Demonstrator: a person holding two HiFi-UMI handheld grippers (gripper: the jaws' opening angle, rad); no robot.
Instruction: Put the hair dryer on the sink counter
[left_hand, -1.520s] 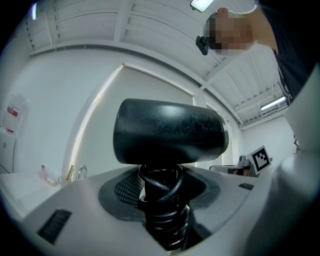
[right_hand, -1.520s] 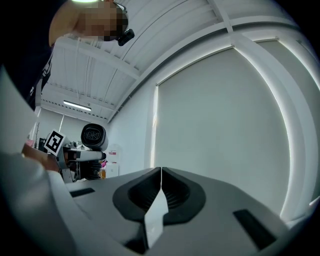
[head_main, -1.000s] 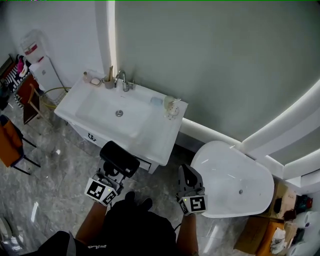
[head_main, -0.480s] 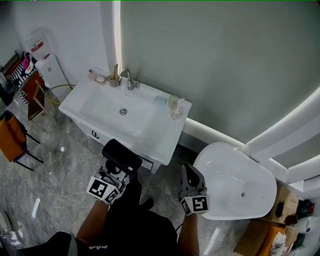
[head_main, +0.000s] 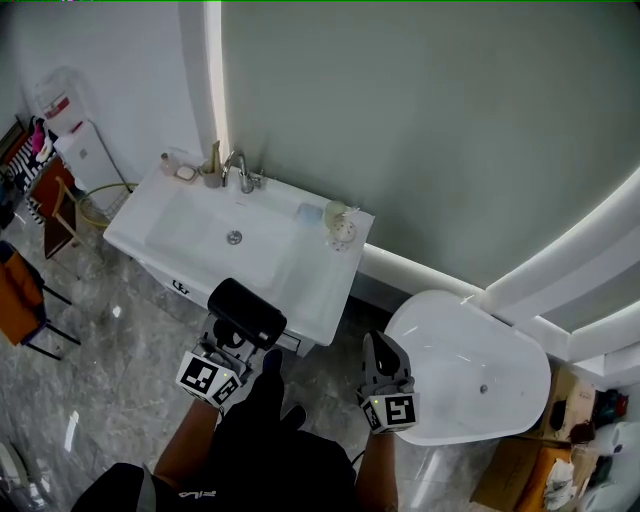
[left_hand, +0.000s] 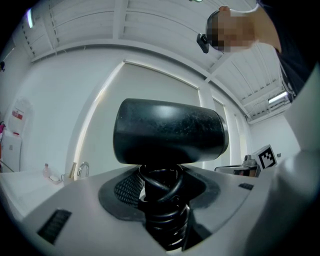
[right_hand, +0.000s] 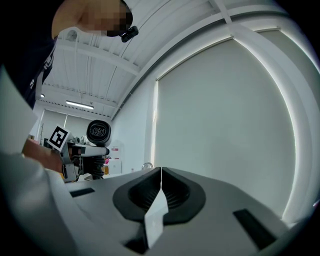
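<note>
A black hair dryer (head_main: 246, 313) stands upright in my left gripper (head_main: 231, 342), which is shut on its handle. In the left gripper view the dryer's barrel (left_hand: 170, 131) lies crosswise above the jaws, and its coiled cord wraps the handle (left_hand: 162, 212) between them. The dryer hangs just before the front edge of the white sink counter (head_main: 322, 292). My right gripper (head_main: 380, 352) is held level to the right, shut with nothing in it; its jaws meet in the right gripper view (right_hand: 161, 186), which also shows the dryer (right_hand: 98, 132) at left.
On the counter stand a faucet (head_main: 237, 165), a cup (head_main: 213, 172), a soap dish (head_main: 185, 173), a blue item (head_main: 310, 212) and a glass jar (head_main: 340, 226). A white bathtub (head_main: 470, 365) lies right. A water dispenser (head_main: 78, 145) and chairs (head_main: 22, 295) stand left.
Both grippers have edged a little towards the sink counter as the view swayed. The left gripper's hold on the hair dryer is the same, and the right stays shut.
</note>
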